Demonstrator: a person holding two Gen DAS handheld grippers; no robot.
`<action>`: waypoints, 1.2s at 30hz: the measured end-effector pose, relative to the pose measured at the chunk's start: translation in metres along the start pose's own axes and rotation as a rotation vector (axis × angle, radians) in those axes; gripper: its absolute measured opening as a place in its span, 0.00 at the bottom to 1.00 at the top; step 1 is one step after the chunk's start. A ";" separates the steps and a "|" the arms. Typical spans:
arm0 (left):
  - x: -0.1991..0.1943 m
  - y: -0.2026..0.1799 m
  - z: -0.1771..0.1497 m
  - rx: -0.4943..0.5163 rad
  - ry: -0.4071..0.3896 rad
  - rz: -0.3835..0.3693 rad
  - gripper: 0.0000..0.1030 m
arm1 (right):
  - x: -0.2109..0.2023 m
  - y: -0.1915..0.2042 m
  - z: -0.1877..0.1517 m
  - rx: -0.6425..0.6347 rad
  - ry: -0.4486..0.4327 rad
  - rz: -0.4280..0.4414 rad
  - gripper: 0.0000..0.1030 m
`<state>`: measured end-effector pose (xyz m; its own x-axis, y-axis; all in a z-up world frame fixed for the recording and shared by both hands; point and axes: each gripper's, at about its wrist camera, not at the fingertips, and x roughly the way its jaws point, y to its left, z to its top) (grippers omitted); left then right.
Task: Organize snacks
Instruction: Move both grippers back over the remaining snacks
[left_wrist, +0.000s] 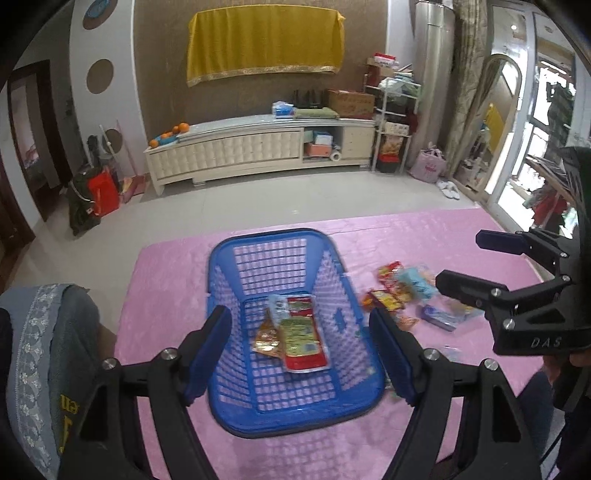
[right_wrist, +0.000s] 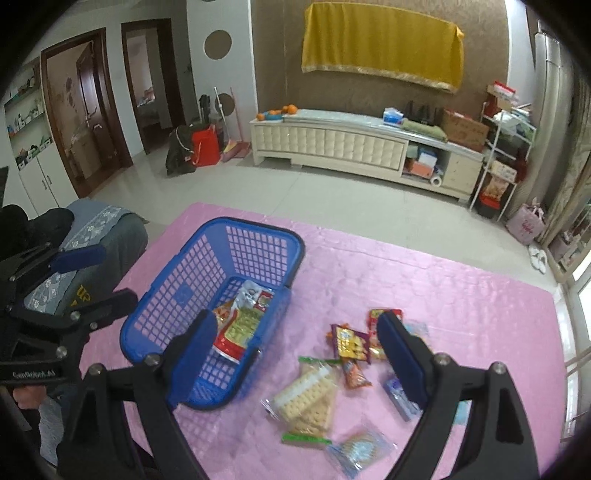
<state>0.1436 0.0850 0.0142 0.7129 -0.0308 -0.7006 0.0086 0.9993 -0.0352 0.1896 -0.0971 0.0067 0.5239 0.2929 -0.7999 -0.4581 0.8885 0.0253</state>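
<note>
Snacks (right_wrist: 343, 373) lay scattered on the pink counter (right_wrist: 461, 314); the blue basket (left_wrist: 221, 266) held three packets (left_wrist: 299, 332). Left gripper (left_wrist: 299, 354) and right gripper (right_wrist: 295, 358) gaped wide, empty.

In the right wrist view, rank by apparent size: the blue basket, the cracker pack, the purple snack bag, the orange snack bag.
1. blue basket
2. cracker pack
3. purple snack bag
4. orange snack bag

The two small bags look close in size and both are blurred, so their order is unsure.
</note>
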 end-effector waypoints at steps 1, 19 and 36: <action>-0.001 -0.005 0.000 0.006 -0.001 -0.005 0.73 | -0.003 -0.002 -0.001 -0.001 -0.002 -0.007 0.92; 0.011 -0.100 -0.018 0.153 0.019 -0.079 0.73 | -0.050 -0.069 -0.071 0.070 -0.049 -0.167 1.00; 0.055 -0.146 -0.094 0.175 0.113 -0.114 0.82 | -0.023 -0.109 -0.155 0.035 -0.005 -0.032 1.00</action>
<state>0.1158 -0.0640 -0.0858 0.6171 -0.1360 -0.7750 0.2130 0.9770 -0.0019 0.1157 -0.2551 -0.0703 0.5410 0.2660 -0.7978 -0.4157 0.9093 0.0213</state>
